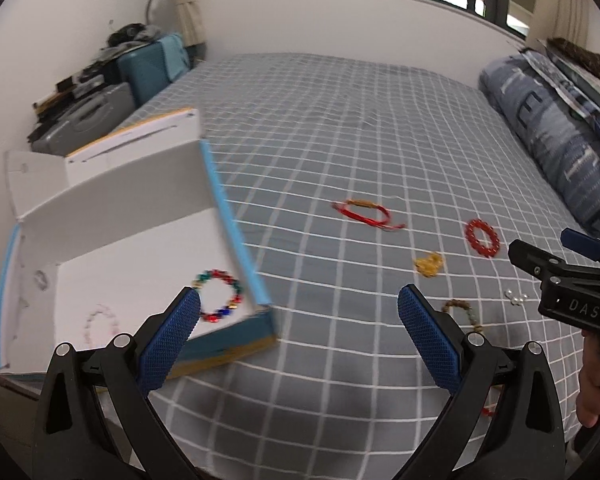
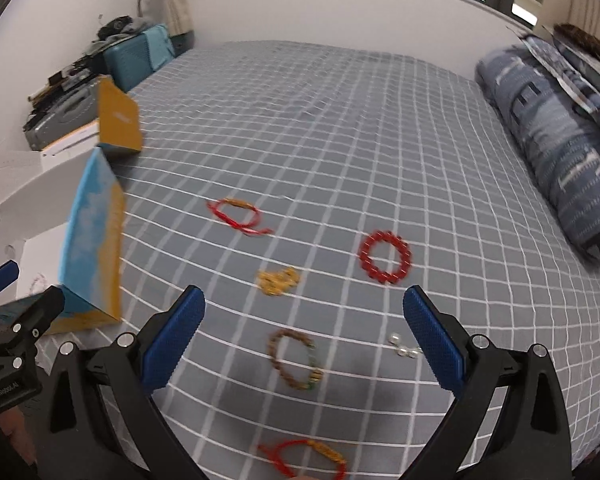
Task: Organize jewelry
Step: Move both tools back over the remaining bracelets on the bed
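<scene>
I have both grippers hovering over the grey checked bedspread (image 2: 340, 120), the left gripper (image 1: 299, 312) and right gripper (image 2: 304, 312) each with jaws spread wide, holding nothing. Inside the open white cardboard box (image 1: 112, 248) lies a multicoloured bead bracelet (image 1: 220, 295), beside what may be a pale one. Right of the box, on the cover, lie a red cord bracelet (image 2: 238, 216), red bead ring (image 2: 385, 257), gold chain heap (image 2: 278, 280) and brown bead bracelet (image 2: 296, 359).

Both grippers alike: matte black, arched plastic arms with triangular cut-outs and silver round-head screws at the joints. Left gripper (image 1: 299, 306) and right gripper (image 2: 303, 306) carry blue fingers (image 1: 172, 338) with cross-hatched pads. White lettering on the black bodies. Bare skin of right hand (image 1: 594, 384) visible.
</scene>
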